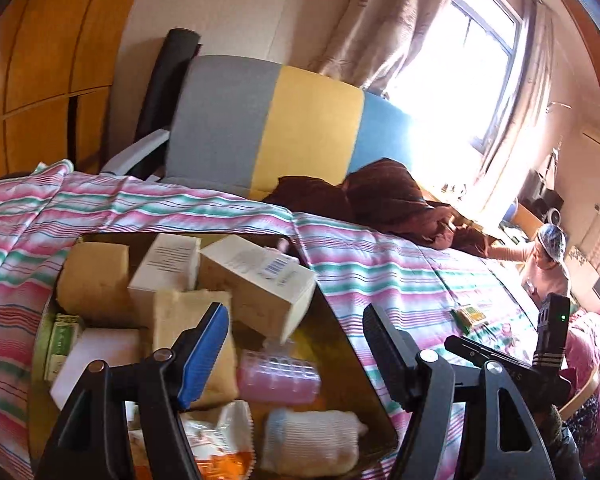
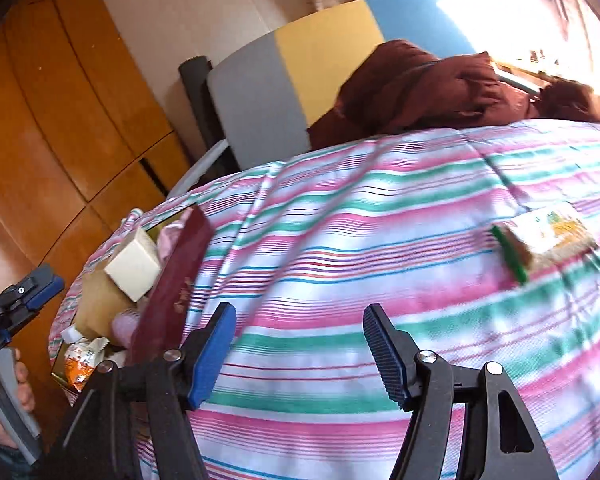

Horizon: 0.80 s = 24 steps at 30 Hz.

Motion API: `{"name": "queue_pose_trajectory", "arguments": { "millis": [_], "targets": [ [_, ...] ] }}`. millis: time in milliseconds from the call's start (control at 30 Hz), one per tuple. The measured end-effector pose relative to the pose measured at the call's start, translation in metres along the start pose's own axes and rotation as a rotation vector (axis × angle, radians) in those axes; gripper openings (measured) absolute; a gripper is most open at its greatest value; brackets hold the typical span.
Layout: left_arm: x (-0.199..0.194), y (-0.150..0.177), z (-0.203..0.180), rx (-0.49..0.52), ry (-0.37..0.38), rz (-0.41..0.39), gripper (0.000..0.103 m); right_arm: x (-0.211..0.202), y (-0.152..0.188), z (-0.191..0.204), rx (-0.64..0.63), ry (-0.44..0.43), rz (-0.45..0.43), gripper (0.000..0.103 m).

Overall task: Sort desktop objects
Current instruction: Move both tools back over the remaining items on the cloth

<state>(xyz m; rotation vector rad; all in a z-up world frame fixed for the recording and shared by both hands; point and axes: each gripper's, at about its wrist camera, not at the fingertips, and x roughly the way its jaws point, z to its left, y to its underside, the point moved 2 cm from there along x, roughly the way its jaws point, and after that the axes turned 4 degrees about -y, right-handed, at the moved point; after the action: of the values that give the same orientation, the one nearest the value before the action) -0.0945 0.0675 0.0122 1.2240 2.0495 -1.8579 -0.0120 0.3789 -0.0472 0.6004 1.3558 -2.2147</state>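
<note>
A gold-lined box (image 1: 340,344) with a dark red outer wall (image 2: 172,280) lies on the striped bedspread and holds white cartons (image 1: 260,280), tan sponges (image 1: 94,280), a pink hair roller (image 1: 278,376), a white knitted roll (image 1: 312,440) and an orange snack packet (image 1: 220,452). My left gripper (image 1: 296,344) hovers open over this box with nothing between its fingers. A small green-and-yellow carton (image 2: 548,240) lies alone on the bedspread, also visible in the left wrist view (image 1: 470,316). My right gripper (image 2: 300,344) is open and empty above the cover, with the carton ahead to its right.
The pink, green and white striped bedspread (image 2: 380,220) covers the whole surface. A brown blanket (image 1: 380,196) is heaped at the far side against a grey, yellow and blue headboard (image 1: 300,128). A person (image 1: 548,256) sits at the far right. Wooden cupboards (image 2: 60,120) stand left.
</note>
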Motion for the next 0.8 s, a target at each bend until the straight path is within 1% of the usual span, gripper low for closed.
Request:
{"name": "queue_pose_trajectory", "arguments": {
  "millis": [67,167,267,433,533,633,800],
  "targets": [
    [0.008,0.001,-0.023,0.043,0.034,0.025,0.071,-0.014,0.002,-0.023,0.035,0.049,-0.02,0.069],
    [0.024,0.005,-0.06,0.107,0.092,0.075,0.072,-0.04,0.003,-0.06,0.102,0.126,-0.066,0.073],
    [0.043,0.01,-0.1,0.182,0.129,0.129,0.072,-0.066,0.005,-0.097,0.17,0.213,-0.12,0.074],
    [0.074,0.016,-0.167,0.342,0.175,0.19,0.072,-0.097,0.006,-0.149,0.259,0.363,-0.209,0.075],
    [0.094,0.021,-0.207,0.453,0.204,0.22,0.077,-0.107,0.009,-0.17,0.308,0.42,-0.237,0.076],
    [0.112,0.027,-0.243,0.557,0.247,0.25,0.078,-0.113,0.015,-0.186,0.326,0.43,-0.251,0.077],
    [0.142,0.034,-0.29,0.702,0.322,0.281,0.082,-0.111,0.019,-0.193,0.361,0.345,-0.281,0.077]
  ]
}}
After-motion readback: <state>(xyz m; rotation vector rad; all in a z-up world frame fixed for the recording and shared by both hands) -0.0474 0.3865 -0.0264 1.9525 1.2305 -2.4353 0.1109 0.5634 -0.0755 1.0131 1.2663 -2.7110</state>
